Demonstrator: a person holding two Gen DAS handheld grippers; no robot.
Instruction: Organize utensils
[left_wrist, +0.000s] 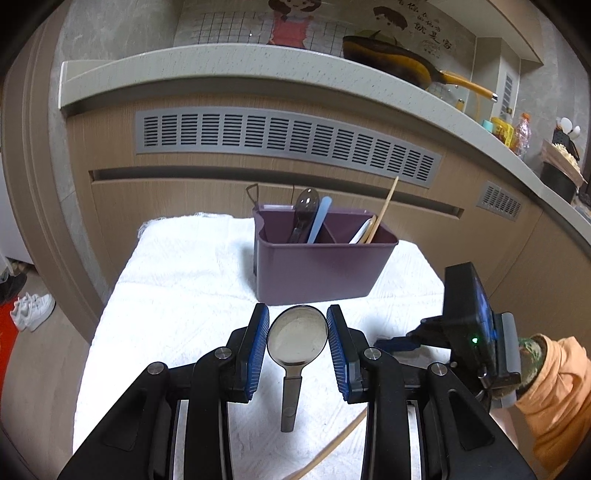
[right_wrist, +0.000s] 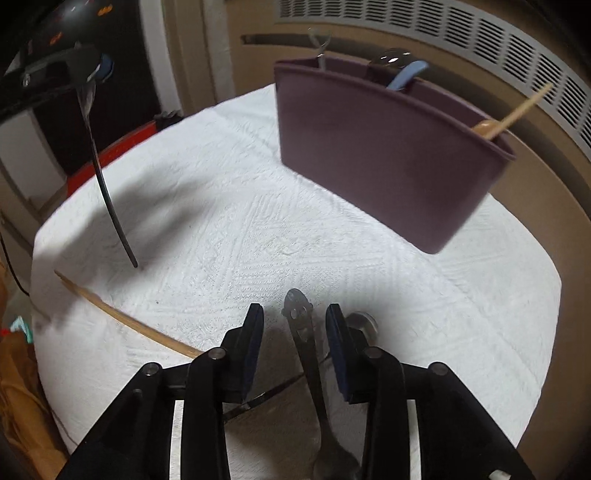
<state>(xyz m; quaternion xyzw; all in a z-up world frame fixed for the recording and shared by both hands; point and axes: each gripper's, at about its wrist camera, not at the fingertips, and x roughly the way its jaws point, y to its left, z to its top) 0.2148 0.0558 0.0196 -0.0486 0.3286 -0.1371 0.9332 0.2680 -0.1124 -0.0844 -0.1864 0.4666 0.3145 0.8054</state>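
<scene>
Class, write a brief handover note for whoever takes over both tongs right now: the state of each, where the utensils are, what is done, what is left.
Left tongs: shut on a metal spoon, gripped by its bowl, handle hanging above the white cloth.
Right tongs: open, straddling the handle of a metal utensil lying on the cloth; not gripped.
Done: the purple caddy already holds a dark spoon, a blue-handled piece and wooden pieces.
Left: put the held spoon in the caddy, then the metal utensil and the wooden stick near the cloth's edge.
</scene>
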